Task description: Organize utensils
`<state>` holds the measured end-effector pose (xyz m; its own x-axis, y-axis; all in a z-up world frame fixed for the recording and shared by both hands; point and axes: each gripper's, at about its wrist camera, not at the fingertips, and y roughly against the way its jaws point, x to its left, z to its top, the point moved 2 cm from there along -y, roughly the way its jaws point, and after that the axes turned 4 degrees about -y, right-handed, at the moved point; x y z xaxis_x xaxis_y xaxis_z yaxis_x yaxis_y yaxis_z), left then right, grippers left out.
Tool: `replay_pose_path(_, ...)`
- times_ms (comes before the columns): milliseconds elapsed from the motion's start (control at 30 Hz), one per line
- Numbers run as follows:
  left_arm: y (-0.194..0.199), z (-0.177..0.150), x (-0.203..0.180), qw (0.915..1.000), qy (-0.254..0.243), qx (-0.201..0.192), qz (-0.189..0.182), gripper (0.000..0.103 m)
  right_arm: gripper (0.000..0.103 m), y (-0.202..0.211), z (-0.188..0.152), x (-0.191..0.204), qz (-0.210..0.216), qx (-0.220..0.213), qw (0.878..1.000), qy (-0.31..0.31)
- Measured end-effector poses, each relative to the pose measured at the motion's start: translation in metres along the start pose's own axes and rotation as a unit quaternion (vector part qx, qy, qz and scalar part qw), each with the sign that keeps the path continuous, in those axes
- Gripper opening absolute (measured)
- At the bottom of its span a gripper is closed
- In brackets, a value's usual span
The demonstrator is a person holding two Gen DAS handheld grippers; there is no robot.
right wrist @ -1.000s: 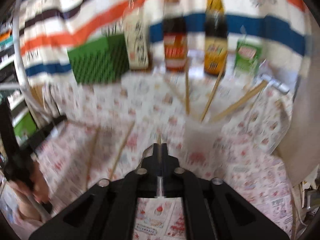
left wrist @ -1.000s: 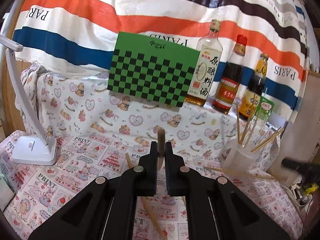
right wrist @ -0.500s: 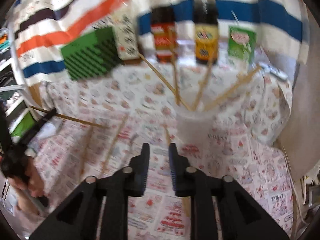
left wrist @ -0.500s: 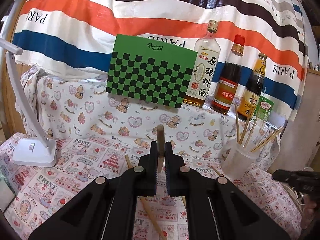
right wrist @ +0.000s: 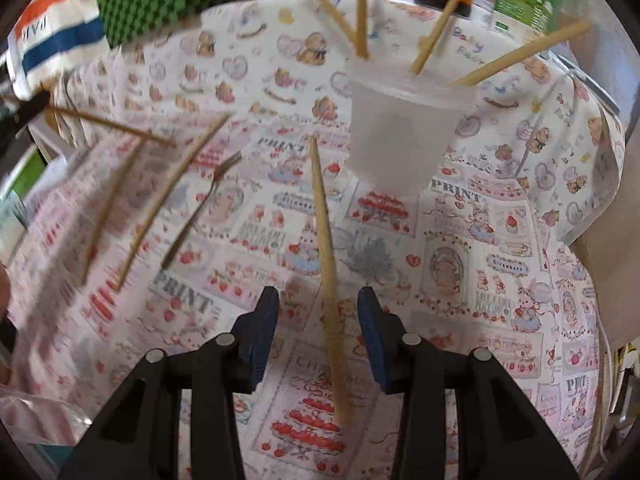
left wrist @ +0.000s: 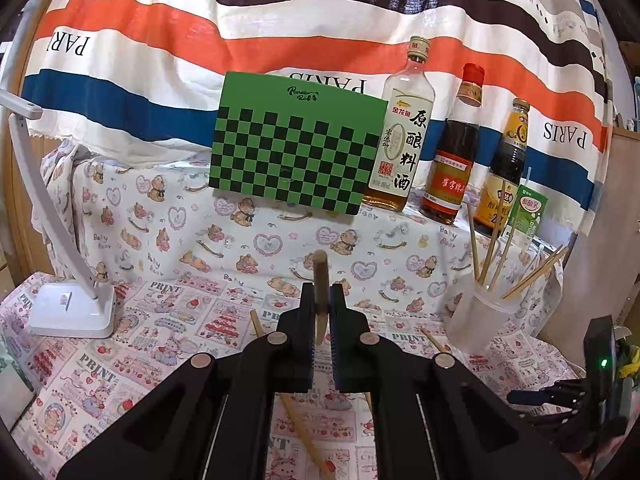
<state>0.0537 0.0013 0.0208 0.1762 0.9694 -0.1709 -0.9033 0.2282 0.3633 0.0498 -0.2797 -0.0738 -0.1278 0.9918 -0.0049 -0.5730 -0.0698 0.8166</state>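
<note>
While left jaws pinch a chopstick [left wrist: 321, 280], right jaws gape astride another chopstick [right wrist: 326, 256] near the cup [right wrist: 396, 128].

Matt wooden chopsticks [right wrist: 326, 248] lie on the bench's printed cloth [right wrist: 460, 240]. The cup [right wrist: 396, 128] at twelve o'clock looks like frosted, translucent plastic. The bottles [left wrist: 402, 136] look like glossy glass.

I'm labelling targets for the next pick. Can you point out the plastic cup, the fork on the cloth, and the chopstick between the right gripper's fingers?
plastic cup [right wrist: 394, 136]: right wrist view, frosted side wall.
fork [right wrist: 200, 212]: right wrist view, mid-handle.
chopstick [right wrist: 326, 256]: right wrist view, mid-shaft.
</note>
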Motion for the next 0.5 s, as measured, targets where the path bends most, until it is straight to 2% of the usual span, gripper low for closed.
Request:
replay_pose_path(67, 0.000, 0.000, 0.000, 1.0000, 0.000, 0.000, 0.000, 0.005, 0.038, -0.003, -0.003, 0.000, 0.001, 0.005, 1.000, -0.001)
replay_pose_path(200, 0.000, 0.000, 0.001, 1.0000, 0.001, 0.000, -0.001, 0.005, 0.030, -0.007, -0.003, -0.006, 0.008, 0.004, 1.000, -0.018)
replay_pose_path(233, 0.000, 0.000, 0.001, 1.0000, 0.001, 0.000, -0.001, 0.005, 0.020, -0.006, -0.003, -0.007, 0.005, 0.003, 1.000, -0.018)
replay_pose_path(300, 0.000, 0.000, 0.001, 1.0000, 0.000, 0.000, -0.001, 0.005, 0.007, -0.005, -0.003, -0.004, 0.009, 0.004, 1.000, -0.009)
replay_pose_path(433, 0.000, 0.000, 0.001, 1.0000, 0.000, 0.001, -0.001, 0.005, 0.007, -0.002, -0.003, -0.002, 0.000, 0.003, 1.000, -0.017)
replay_pose_path(500, 0.000, 0.000, 0.001, 1.0000, 0.000, 0.000, 0.000, 0.005, 0.006, 0.010, -0.001, -0.002, -0.003, -0.019, 1.000, -0.024)
